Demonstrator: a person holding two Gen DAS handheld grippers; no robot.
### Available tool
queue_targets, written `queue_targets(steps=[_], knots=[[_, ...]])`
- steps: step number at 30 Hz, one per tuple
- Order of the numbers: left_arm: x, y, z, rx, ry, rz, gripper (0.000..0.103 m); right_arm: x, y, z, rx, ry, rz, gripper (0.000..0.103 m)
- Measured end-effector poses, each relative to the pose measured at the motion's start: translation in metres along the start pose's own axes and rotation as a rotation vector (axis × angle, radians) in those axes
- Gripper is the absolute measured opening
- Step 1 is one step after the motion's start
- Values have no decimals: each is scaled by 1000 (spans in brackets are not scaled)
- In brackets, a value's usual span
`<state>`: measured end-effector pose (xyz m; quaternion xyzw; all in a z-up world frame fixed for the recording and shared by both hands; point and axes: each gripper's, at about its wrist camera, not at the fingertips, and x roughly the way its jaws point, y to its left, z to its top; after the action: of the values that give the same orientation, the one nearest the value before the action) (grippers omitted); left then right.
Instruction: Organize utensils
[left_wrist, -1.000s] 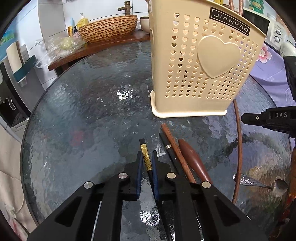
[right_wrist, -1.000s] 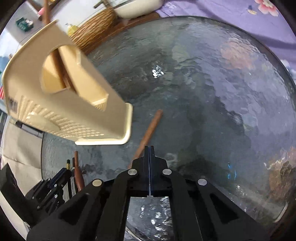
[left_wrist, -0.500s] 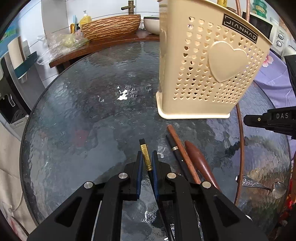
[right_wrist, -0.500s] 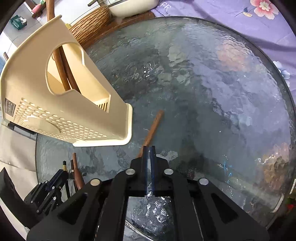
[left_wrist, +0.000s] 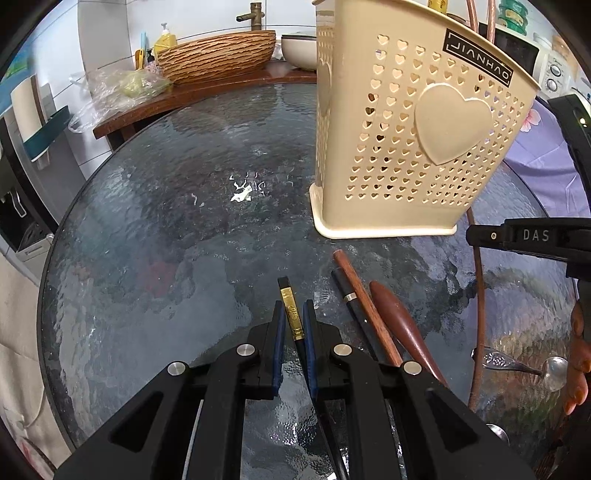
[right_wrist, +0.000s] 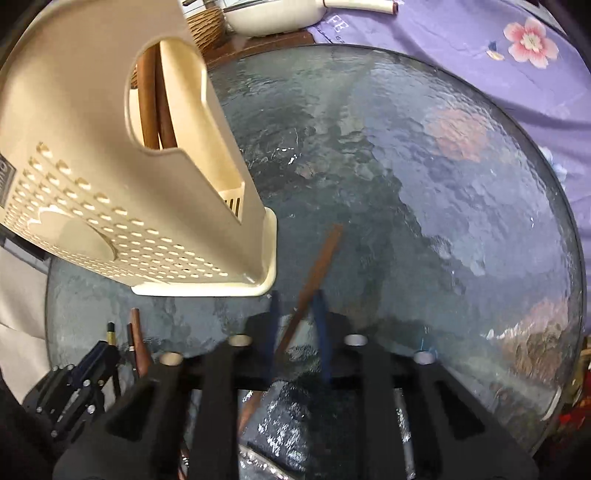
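Chopsticks lie on my glass table (left_wrist: 155, 236). Left wrist view: my left gripper (left_wrist: 293, 314) sits low, its parted jaws flanking the gold-banded black chopstick (left_wrist: 291, 314) without visibly pinching it. Right wrist view: my right gripper (right_wrist: 297, 317) is spread around a brown chopstick (right_wrist: 314, 269). The cream utensil holder (right_wrist: 110, 192) holds two brown sticks (right_wrist: 155, 107).

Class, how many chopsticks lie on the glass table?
4: a gold-banded black chopstick inside the left gripper, a silver-banded black chopstick and a brown chopstick just right of it, and a long brown chopstick inside the right gripper. Grippers may hide others.
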<state>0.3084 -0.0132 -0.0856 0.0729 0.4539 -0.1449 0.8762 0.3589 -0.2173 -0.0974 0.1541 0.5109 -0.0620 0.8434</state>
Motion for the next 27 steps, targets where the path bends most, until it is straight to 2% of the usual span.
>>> queue_targets(steps=[5, 10, 15, 17, 22, 23, 27], knots=[[-1, -2, -2, 10, -3, 2, 10, -5, -20, -4, -9, 23, 60, 13], [-2, -3, -4, 10, -1, 4, 10, -5, -64, 4, 84, 39, 151, 10], [-3, -5, -5, 11, 1, 11, 10, -4, -93, 12, 146, 45, 201, 10], [-4, -5, -5, 3, 2, 9, 10, -6, -100, 13, 157, 37, 247, 10], [-4, -2, -2, -17, 10, -5, 9, -24, -101, 9, 141, -26, 286, 9], [-4, -2, -2, -21, 10, -6, 9, -29, -100, 9, 136, -39, 293, 1], [-5, 4, 0, -64, 8, -41, 8, -49, -102, 8, 88, -109, 293, 1]])
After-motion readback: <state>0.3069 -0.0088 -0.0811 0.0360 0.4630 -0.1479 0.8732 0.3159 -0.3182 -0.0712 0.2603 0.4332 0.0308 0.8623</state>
